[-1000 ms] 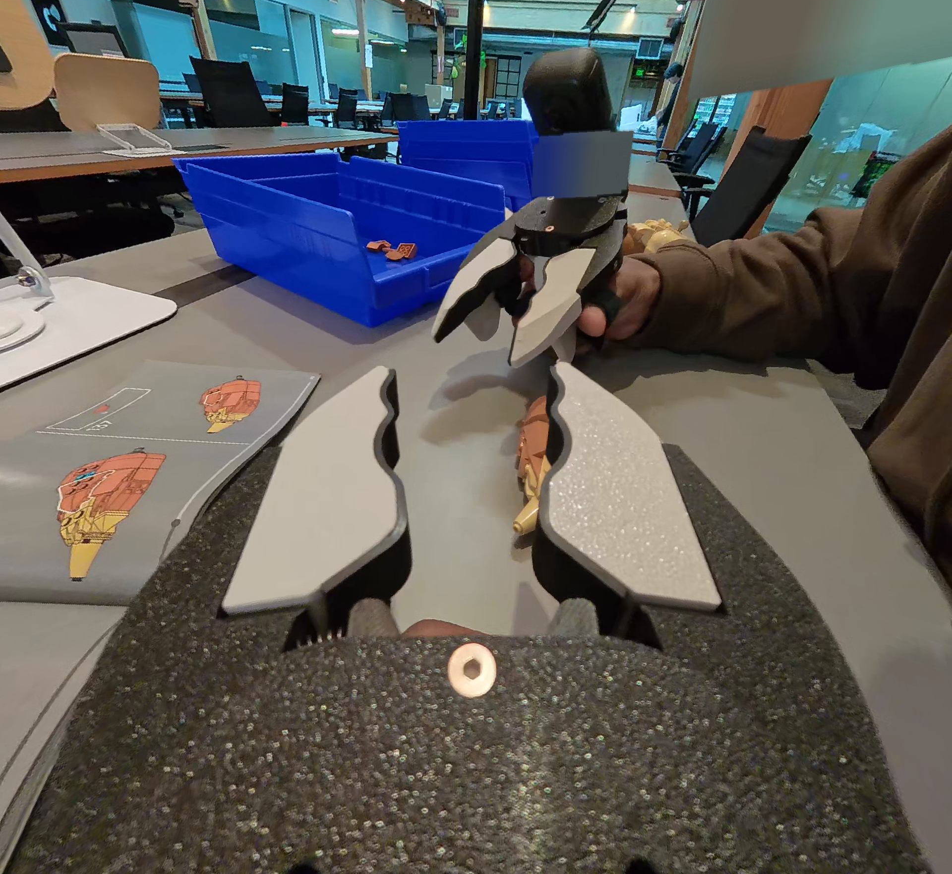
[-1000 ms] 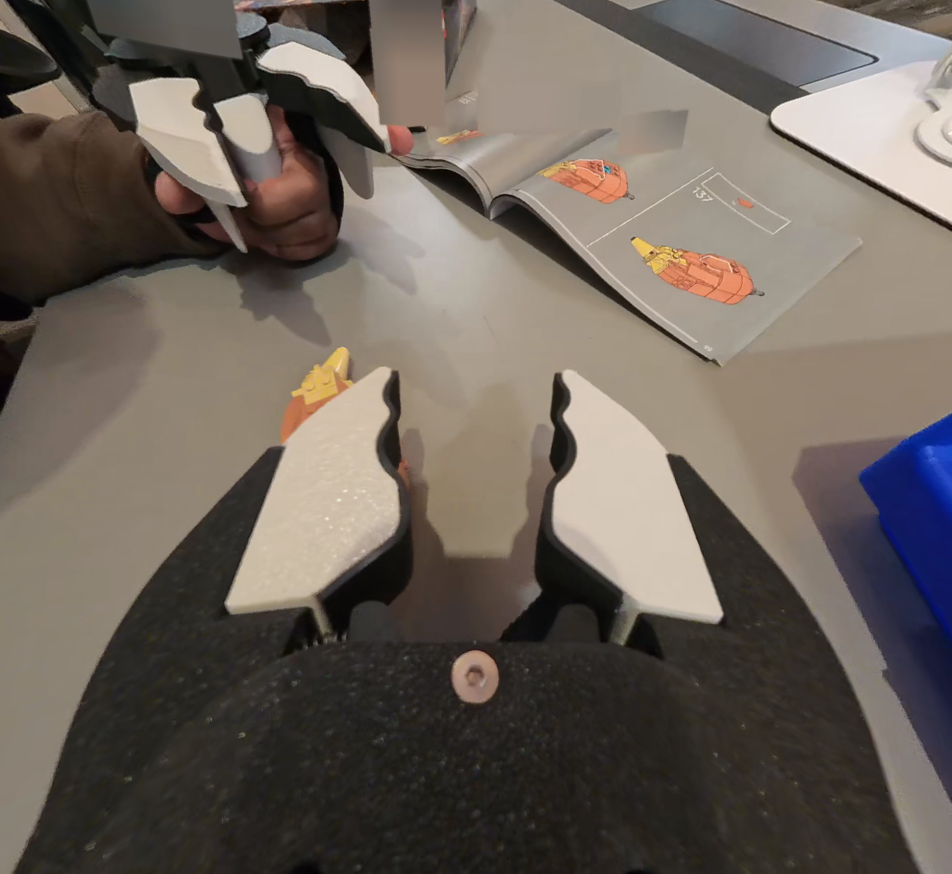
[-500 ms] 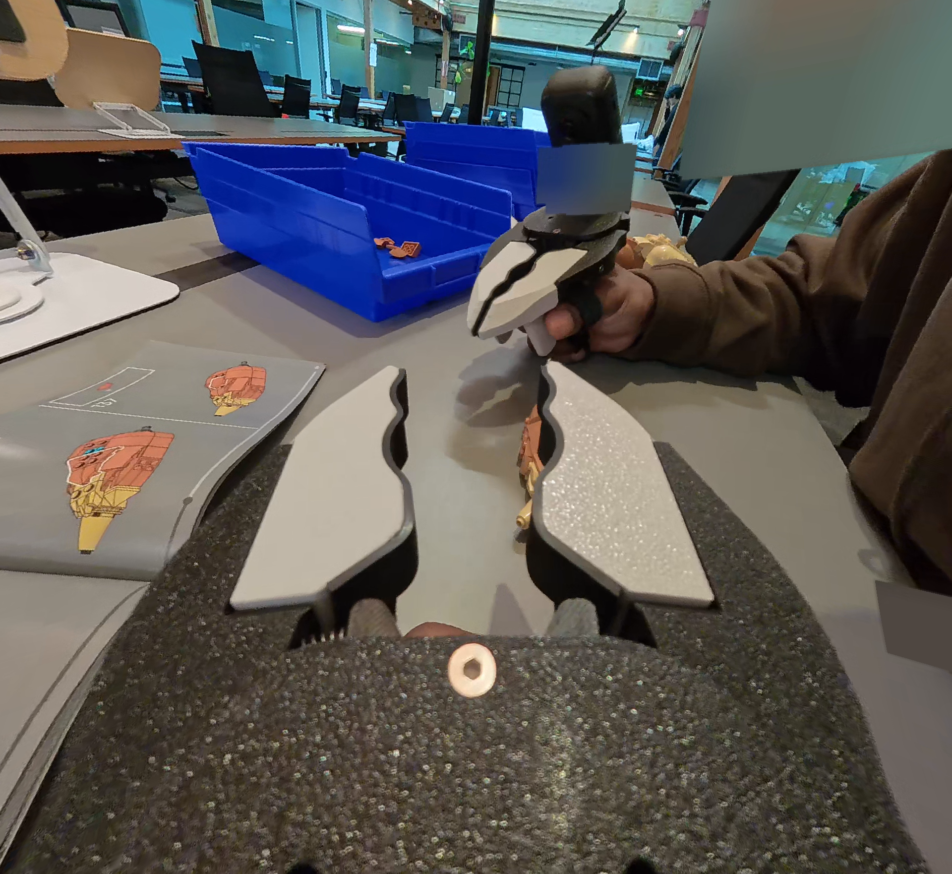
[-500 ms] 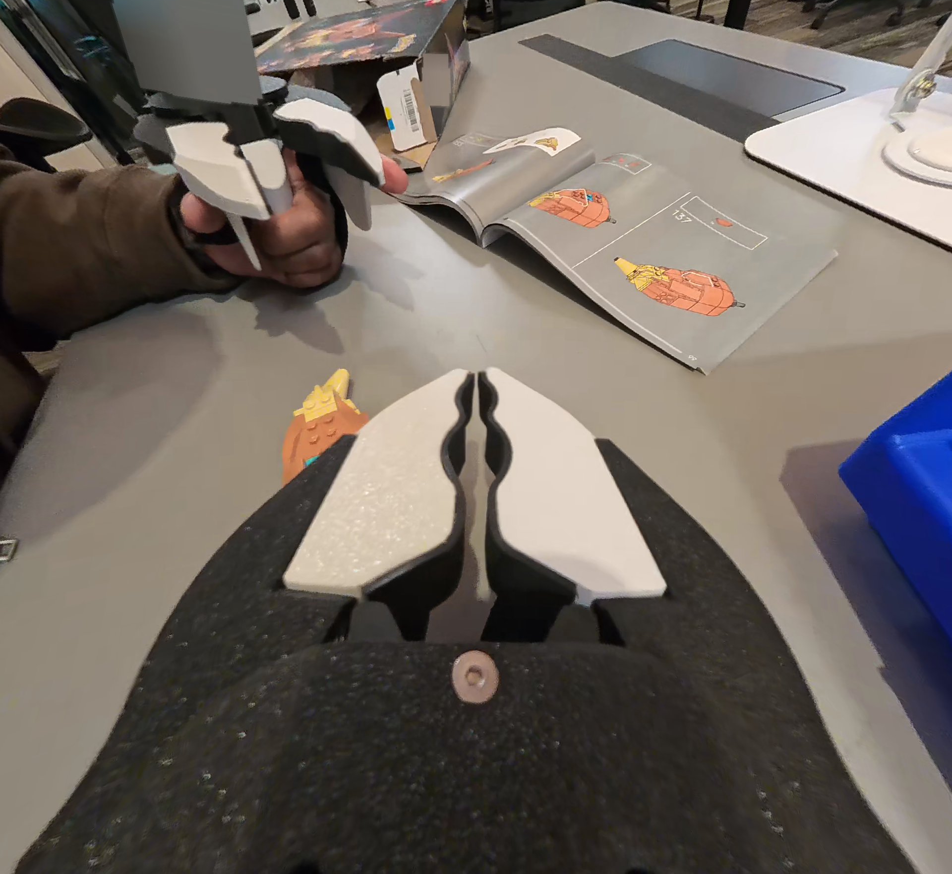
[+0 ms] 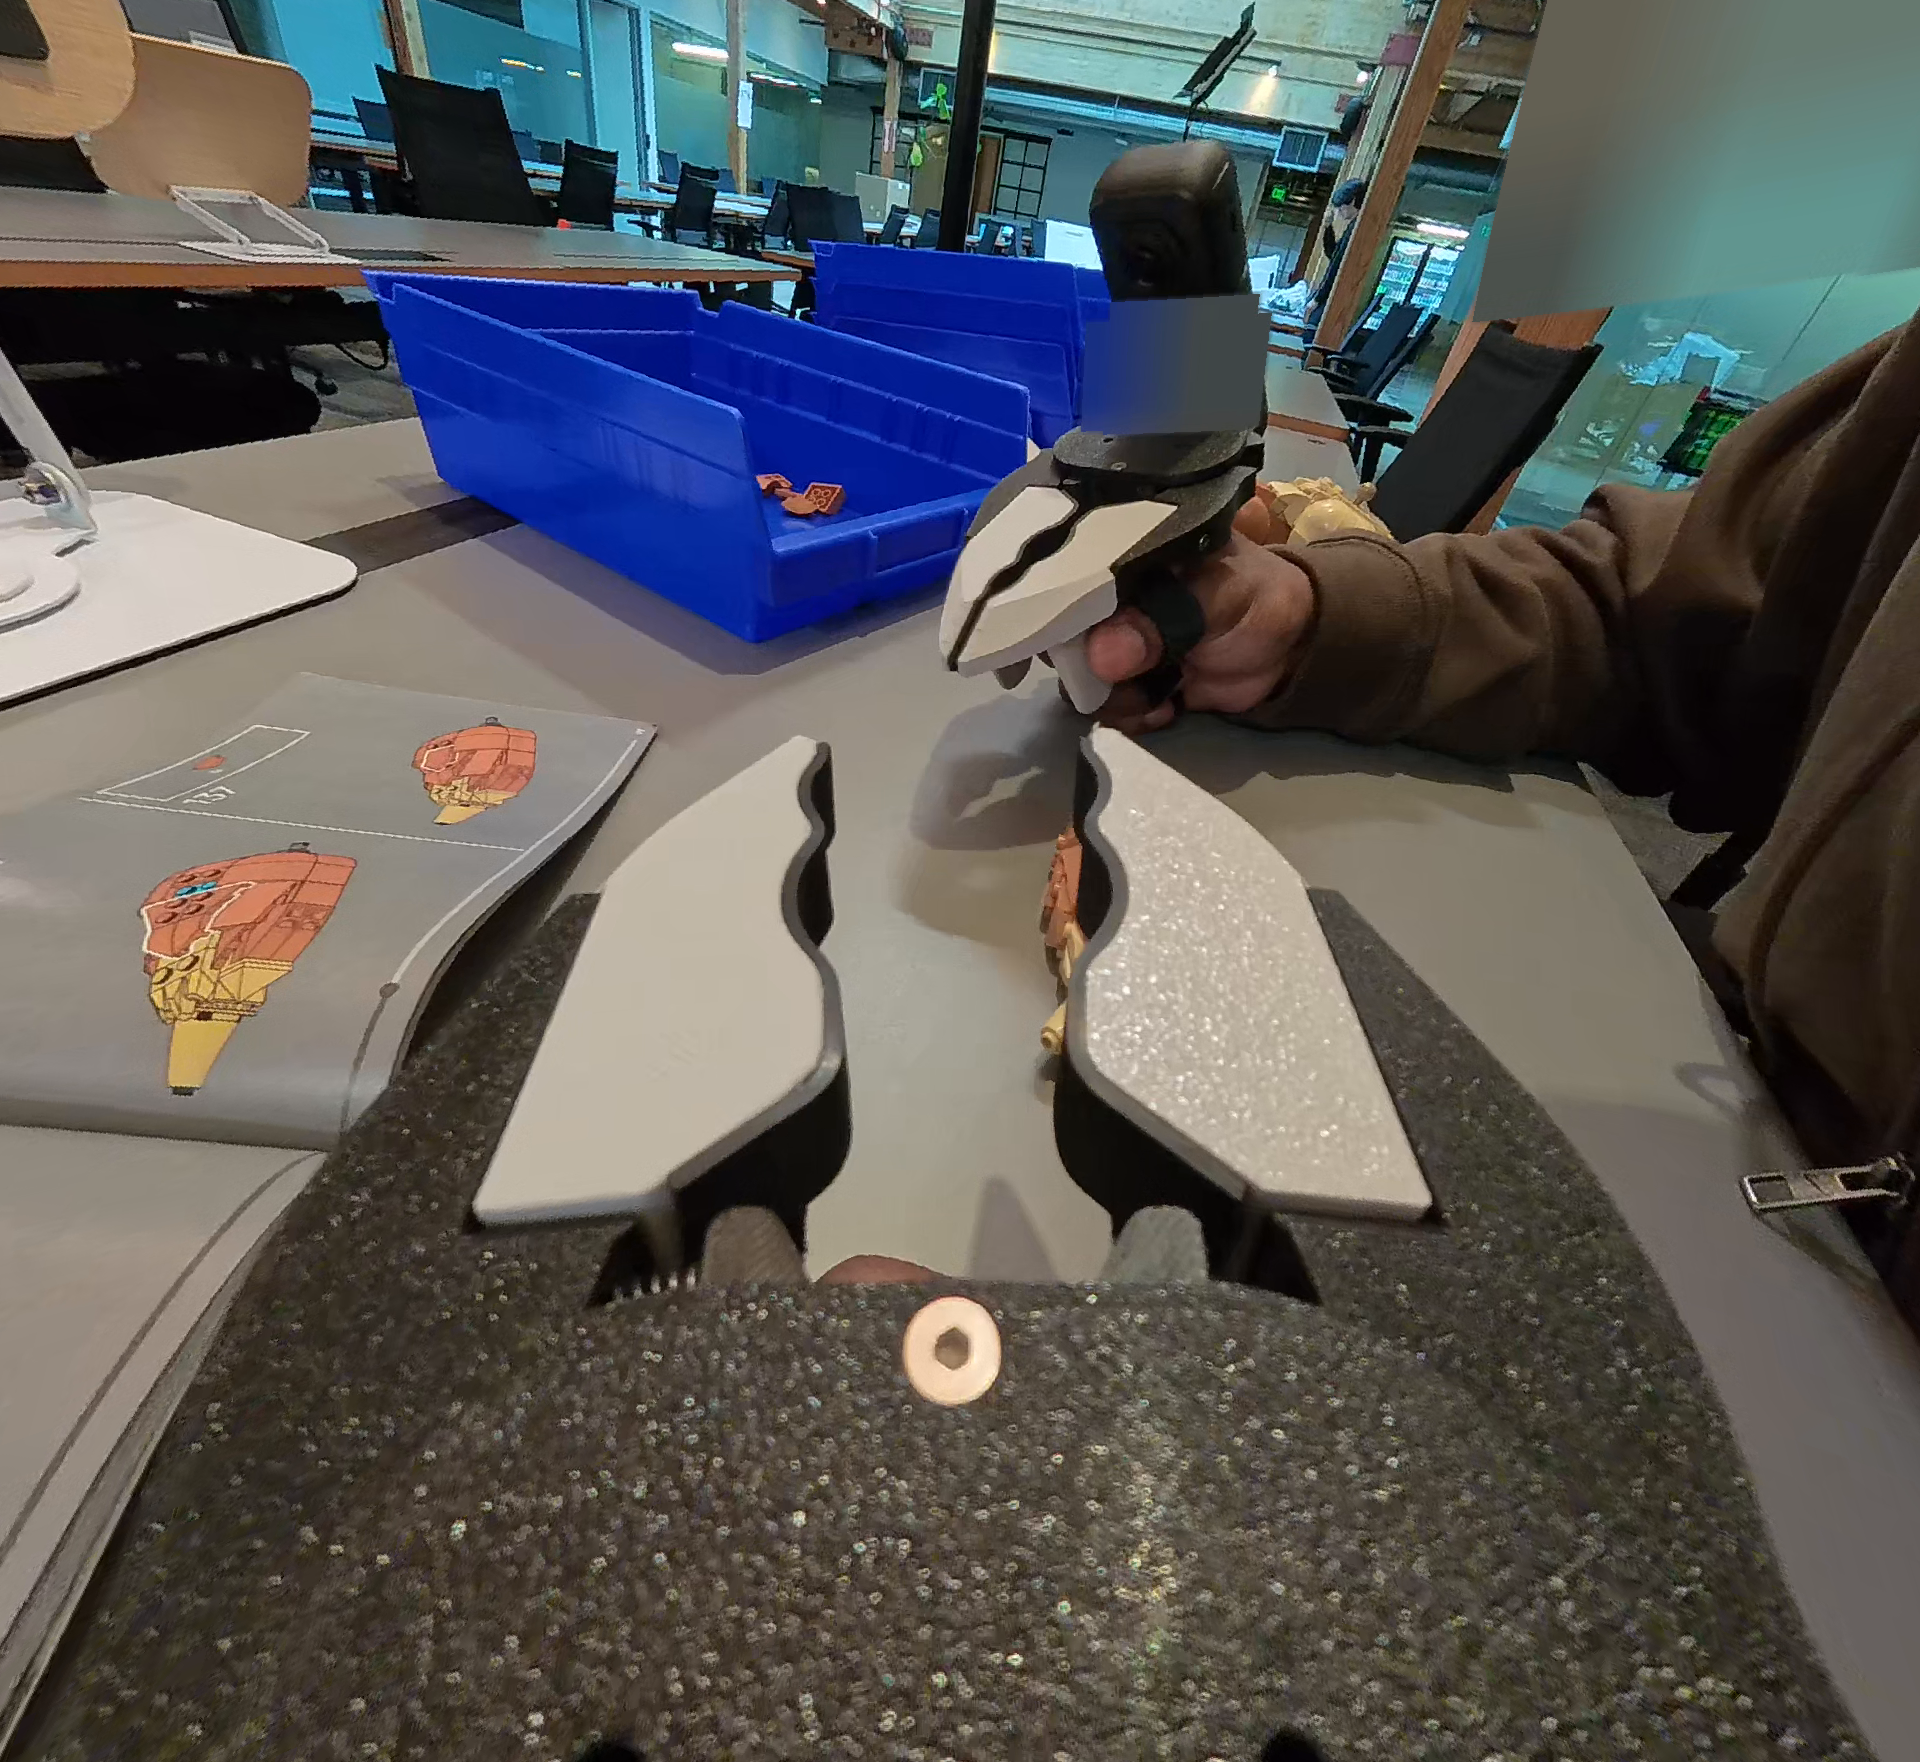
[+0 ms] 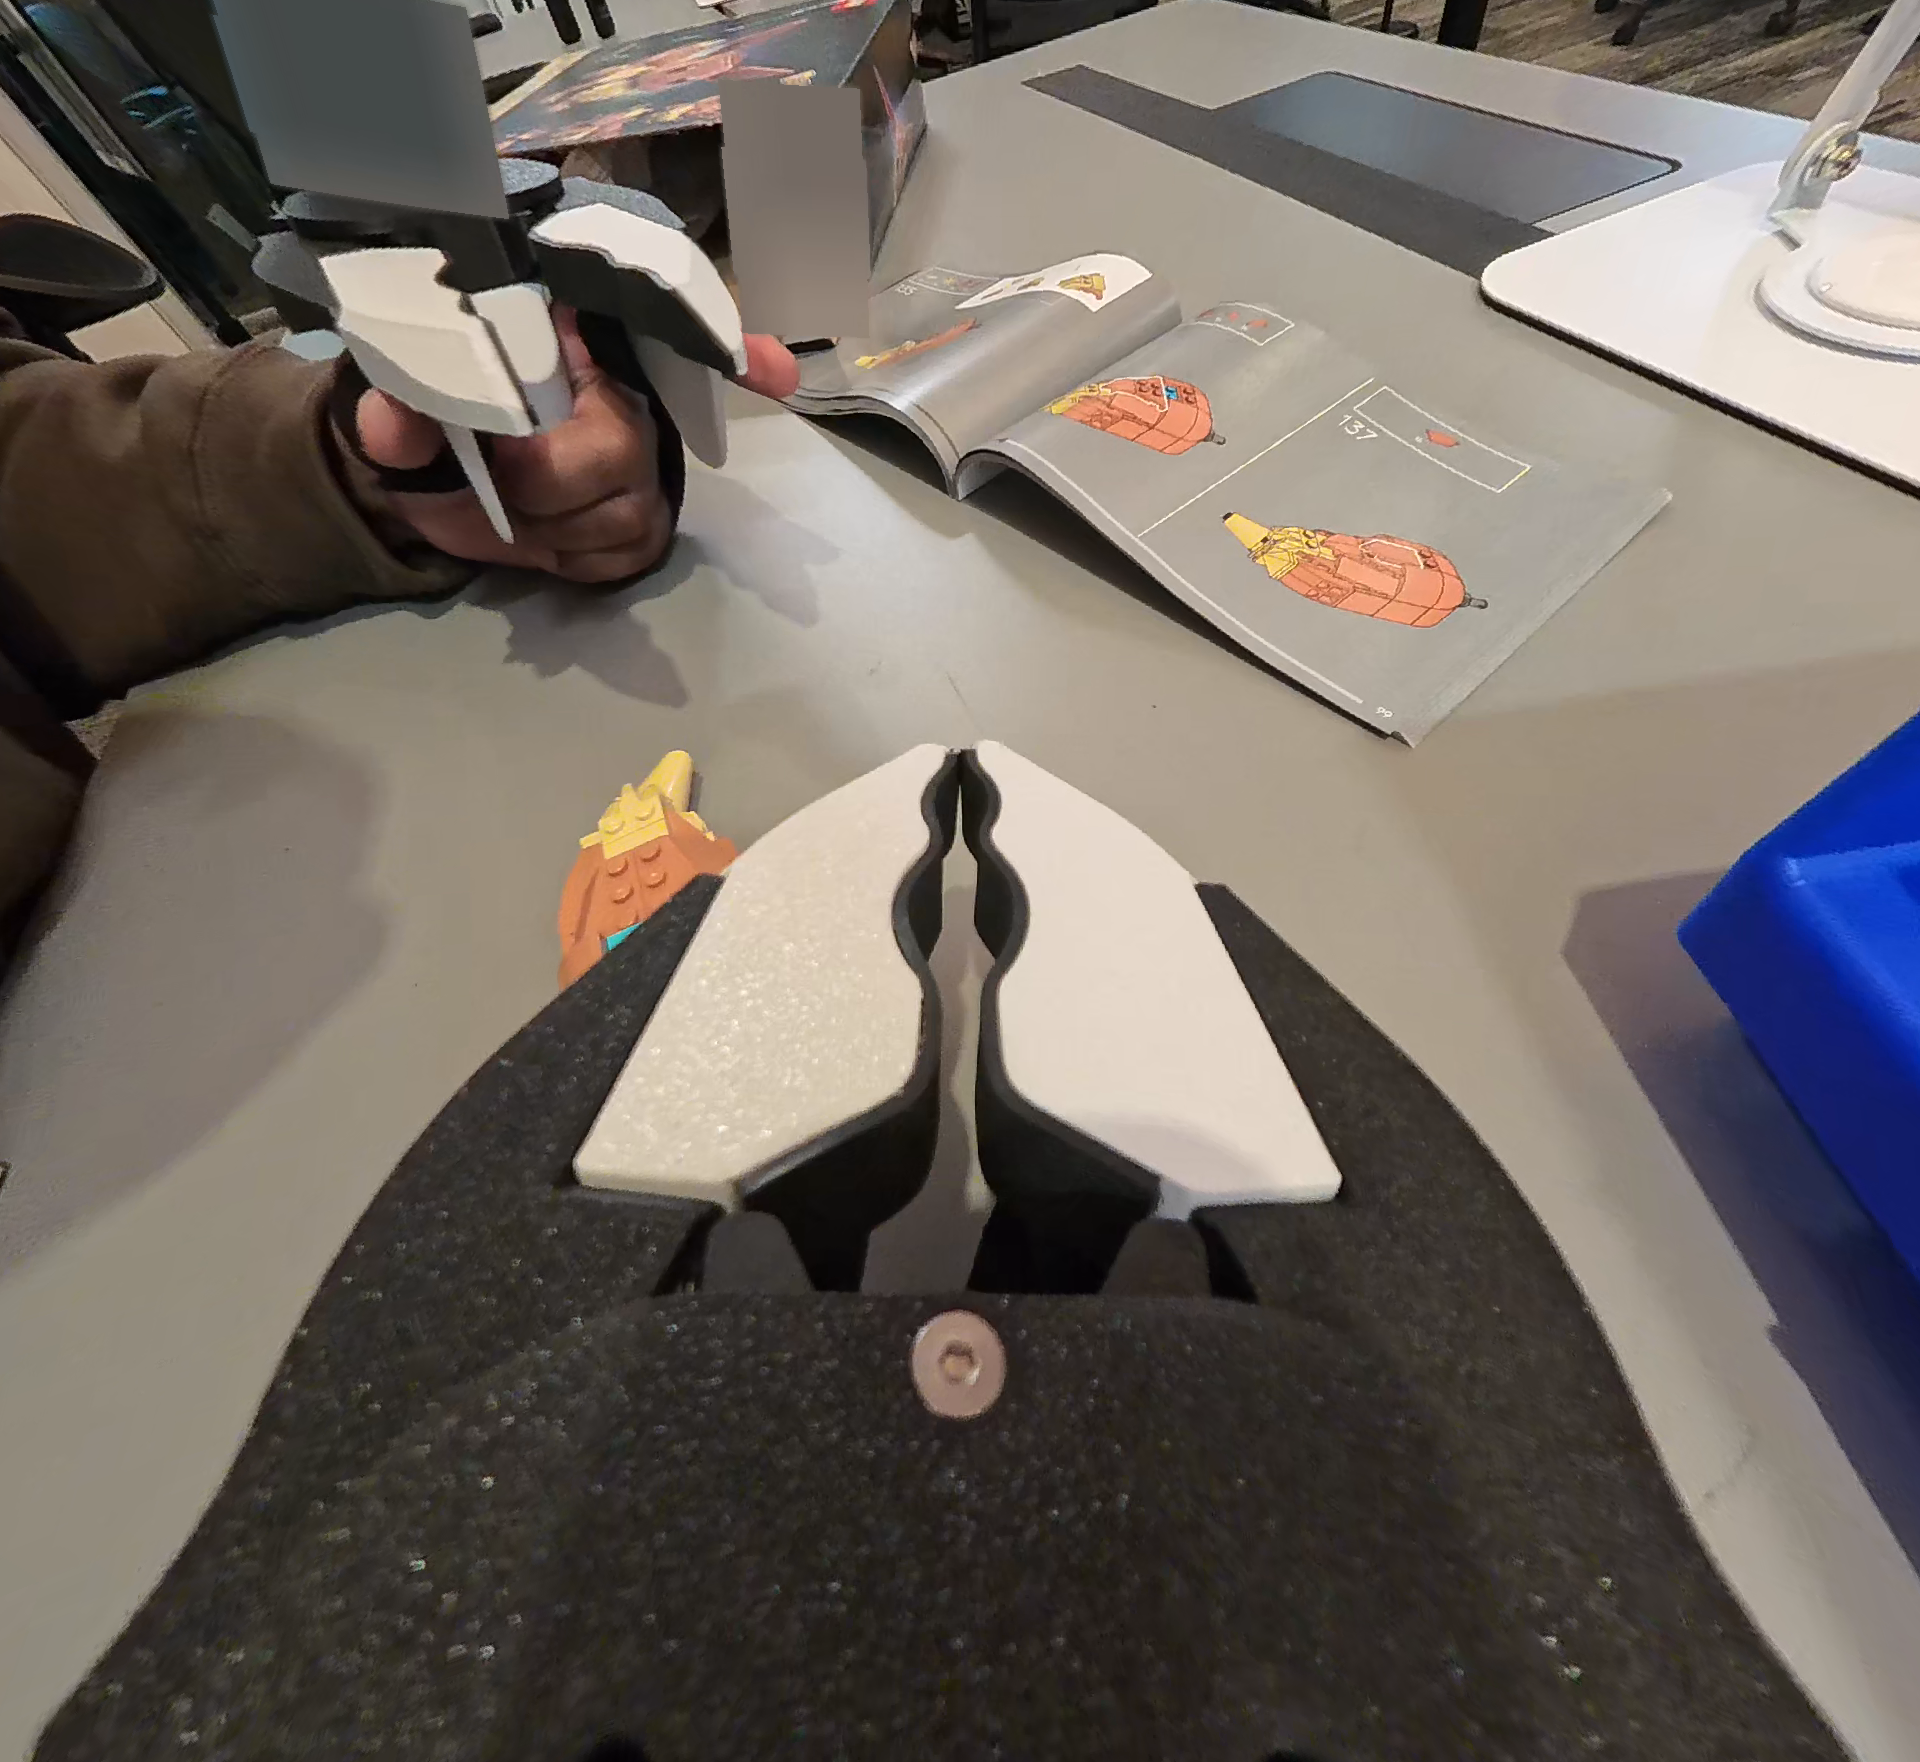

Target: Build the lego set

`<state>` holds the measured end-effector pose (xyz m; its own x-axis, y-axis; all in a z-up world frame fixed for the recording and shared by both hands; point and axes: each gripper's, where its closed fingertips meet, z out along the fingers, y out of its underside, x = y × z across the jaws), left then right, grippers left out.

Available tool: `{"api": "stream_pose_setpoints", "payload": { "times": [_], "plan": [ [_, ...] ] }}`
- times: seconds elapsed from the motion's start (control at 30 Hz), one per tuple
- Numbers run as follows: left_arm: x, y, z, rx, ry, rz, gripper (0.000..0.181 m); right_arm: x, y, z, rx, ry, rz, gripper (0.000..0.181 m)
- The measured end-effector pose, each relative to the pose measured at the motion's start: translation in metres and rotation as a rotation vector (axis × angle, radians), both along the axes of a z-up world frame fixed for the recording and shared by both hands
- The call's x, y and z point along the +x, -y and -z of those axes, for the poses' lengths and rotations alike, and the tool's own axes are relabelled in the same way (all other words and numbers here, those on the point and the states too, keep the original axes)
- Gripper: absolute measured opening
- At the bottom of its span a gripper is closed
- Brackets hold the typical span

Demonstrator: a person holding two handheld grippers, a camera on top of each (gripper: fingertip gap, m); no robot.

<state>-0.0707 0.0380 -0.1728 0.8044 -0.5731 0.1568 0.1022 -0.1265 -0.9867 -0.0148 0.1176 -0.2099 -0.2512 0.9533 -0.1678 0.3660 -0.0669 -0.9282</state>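
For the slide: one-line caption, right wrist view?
Right gripper shut and empty above the orange lego model; instruction booklet open beyond.

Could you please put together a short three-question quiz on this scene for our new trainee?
1. True or false: the right gripper is shut on the orange lego model.
2. Which holds loose brown pieces: A) the blue bin, B) the instruction booklet, C) the white pad?
3. Fill in: the left gripper is ____.

Key: 1 false, it is shut on nothing; 2 A; 3 open.
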Motion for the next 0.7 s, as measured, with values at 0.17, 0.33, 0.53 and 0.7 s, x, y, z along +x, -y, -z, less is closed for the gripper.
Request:
{"api": "stream_pose_setpoints", "payload": {
  "times": [0.17, 0.33, 0.53, 0.7],
  "plan": [
    [-0.001, 0.000, 0.000, -0.002, 0.005, -0.002, 0.044, 0.000, 0.000, 0.000, -0.002, -0.002, -0.003, 0.000],
    [0.001, -0.001, 0.002, -0.007, -0.012, -0.002, 0.044, 0.002, -0.002, -0.004, -0.021, -0.022, 0.008, 0.000],
    [-0.002, -0.002, 0.002, -0.018, -0.002, -0.019, 0.044, 0.013, -0.020, -0.049, 0.057, -0.110, 0.080, 0.004],
    [-0.004, -0.002, 0.002, -0.024, 0.009, -0.028, 0.044, 0.042, -0.094, -0.118, 0.391, -0.016, 0.192, 0.009]
  ]
}}
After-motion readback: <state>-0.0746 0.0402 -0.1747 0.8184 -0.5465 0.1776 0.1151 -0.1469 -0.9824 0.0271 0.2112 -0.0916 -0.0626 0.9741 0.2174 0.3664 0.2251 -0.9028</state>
